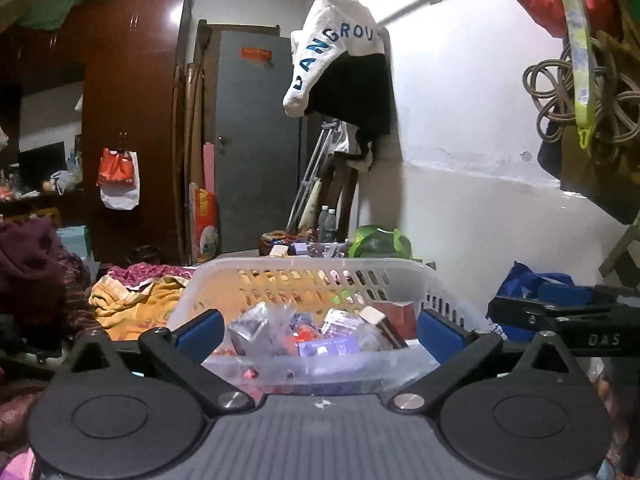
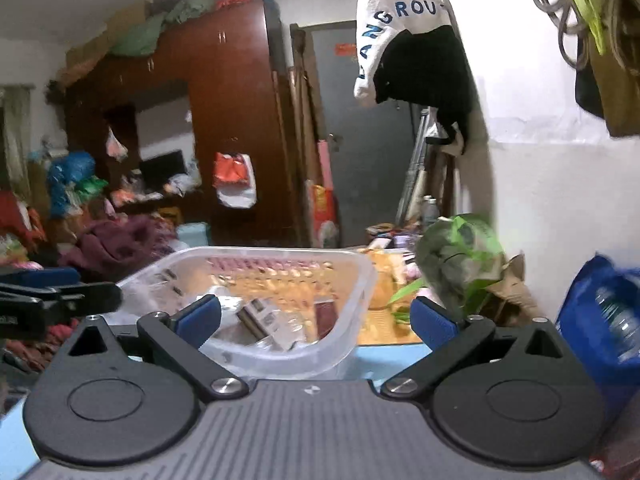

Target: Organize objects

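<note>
Left wrist: basket (image 1: 304, 270), wardrobe (image 1: 132, 120), door (image 1: 256, 140).

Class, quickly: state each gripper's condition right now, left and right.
Left gripper: open, holding nothing, facing the basket.
Right gripper: open, holding nothing.

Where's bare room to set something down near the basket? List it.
Bare: the light blue surface between the basket and the right gripper. Crowded: the basket's inside, the green bag and blue bag to its right, the clothes to its left.
</note>
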The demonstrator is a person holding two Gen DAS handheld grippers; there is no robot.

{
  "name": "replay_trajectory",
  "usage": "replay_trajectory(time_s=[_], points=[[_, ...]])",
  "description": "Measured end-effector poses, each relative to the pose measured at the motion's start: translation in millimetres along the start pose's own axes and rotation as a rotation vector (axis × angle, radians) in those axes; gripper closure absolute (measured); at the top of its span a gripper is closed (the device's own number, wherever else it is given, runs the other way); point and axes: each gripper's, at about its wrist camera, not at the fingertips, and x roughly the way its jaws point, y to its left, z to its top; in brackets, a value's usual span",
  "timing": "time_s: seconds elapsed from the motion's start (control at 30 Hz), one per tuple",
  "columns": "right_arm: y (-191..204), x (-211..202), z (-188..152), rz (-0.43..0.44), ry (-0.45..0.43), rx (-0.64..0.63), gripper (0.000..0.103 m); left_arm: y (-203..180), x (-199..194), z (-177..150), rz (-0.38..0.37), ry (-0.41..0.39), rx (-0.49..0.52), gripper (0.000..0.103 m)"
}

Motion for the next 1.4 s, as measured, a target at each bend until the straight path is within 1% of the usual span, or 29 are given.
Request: replay_trajectory(time_s=[0.13, 0.3, 0.43, 0.7, 0.8, 0.97, 1.1, 1.4], points=[[2.7, 3.8, -0.5, -0.009, 0.042, -0.033, 0.000, 3.8, -5.3, -3.8, 0.029, 0.007, -0.021, 0.000], [7.4, -3.1, -5.4, -0.012, 0.029, -0.058, 0.000, 6.6, -16.2, -10.2, 0.065, -0.018, -0.025, 0.000], [10.1, -4.0, -8.5, -0.018, 0.030, -0.065, 0.000, 12.0, -14.7, -13.0, 0.085, -0.007, -0.041, 0.000], [11.9, -2.5, -14.3, -0.023, 0.039, -0.085, 0.000, 2.1, -18.8, -21.4, 0.137, -0.008, 0.018, 0.000], [11.7, -3.0, -17.4, -0.017, 0.037, -0.089, 0.000, -3.2, -18.2, -24.4, 0.139, -0.001, 0.039, 0.000], [13.4, -3.9, -21.6, -0.020, 0.035, -0.109, 0.000, -7.1, -15.0, -28.0, 0.128, 0.025, 0.038, 0.000], [13.5, -4.0, -23.0, -0.021, 0.039, -0.118, 0.000, -10.9, -14.3, -30.8, 0.147, 0.027, 0.054, 0.000], [11.6, -4.2, -24.9, -0.014, 0.050, -0.111, 0.000, -11.1, -12.6, -32.9, 0.149, 0.048, 0.044, 0.000]])
